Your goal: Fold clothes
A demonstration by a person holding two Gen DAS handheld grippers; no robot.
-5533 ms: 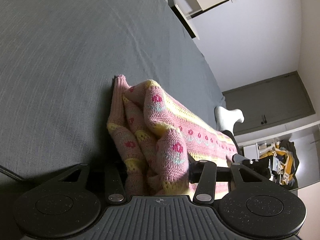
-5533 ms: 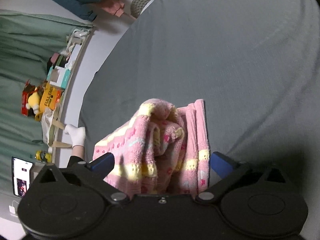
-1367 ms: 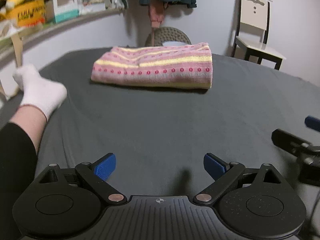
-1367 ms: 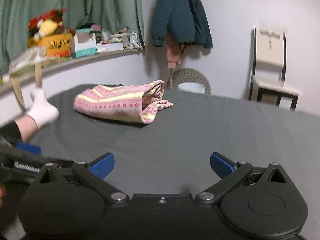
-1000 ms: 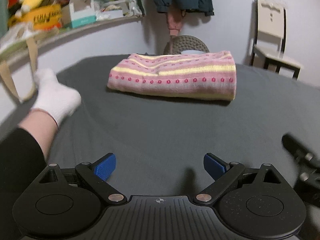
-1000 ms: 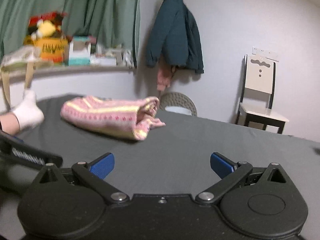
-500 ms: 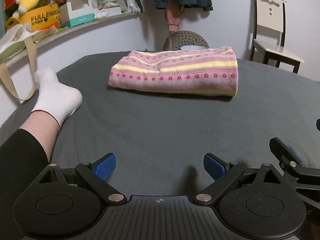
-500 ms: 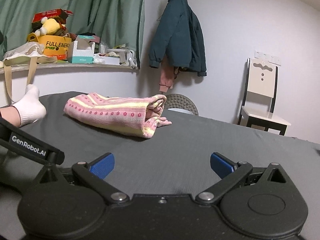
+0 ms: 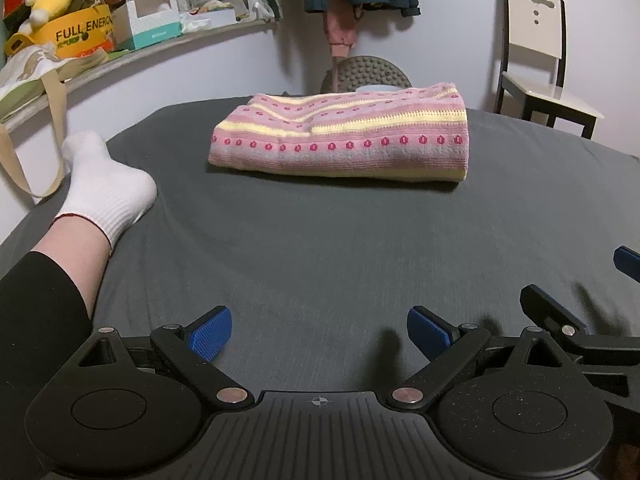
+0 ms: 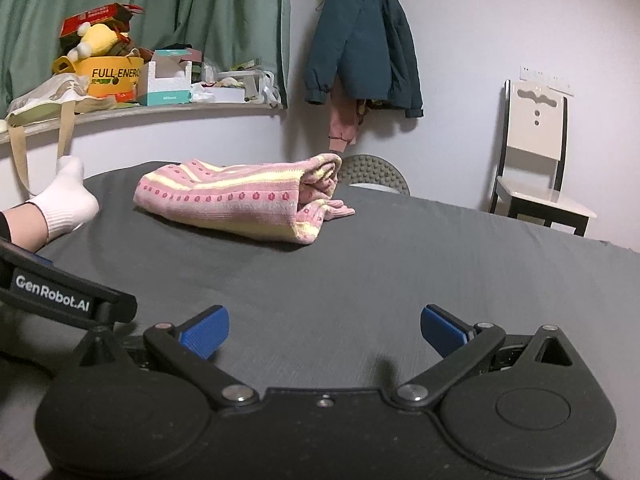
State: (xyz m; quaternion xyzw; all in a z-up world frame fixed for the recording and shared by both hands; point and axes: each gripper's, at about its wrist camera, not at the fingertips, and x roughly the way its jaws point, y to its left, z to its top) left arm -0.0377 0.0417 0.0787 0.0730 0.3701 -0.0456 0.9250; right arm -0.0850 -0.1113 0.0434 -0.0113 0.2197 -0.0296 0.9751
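Here, in the left wrist view, the left gripper [image 9: 319, 330] hovers low over the dark grey bed [image 9: 320, 248] with its blue-padded fingers [image 9: 211, 333] spread wide and nothing between them. The folded pink and yellow striped sweater [image 9: 340, 138] lies flat on the bed, well apart from the gripper, towards the far edge. At the left a person's leg in a white sock [image 9: 106, 192] rests on the bed, near the sweater but not touching it. At the right edge the right gripper [image 9: 580, 292] shows in part, its fingers apart and empty. Behind the bed stand a white chair [image 9: 536, 64] against the wall and a cluttered shelf [image 9: 132, 56] with a yellow box and a tissue box.

In the right wrist view, the right gripper [image 10: 324, 330] also sits low over the bed [image 10: 400, 280], its fingers [image 10: 442, 330] wide apart, gripping nothing and touching nothing. The sweater [image 10: 236, 200] lies ahead and to the left, well clear of the fingers, with its rolled, looser end pointing right. The sock [image 10: 66, 196] is to the left of it. The left gripper [image 10: 60, 296] enters from the left edge, only its black body in sight. A dark teal jacket [image 10: 360, 48] hangs on the wall, and the chair [image 10: 536, 148] stands at the right.
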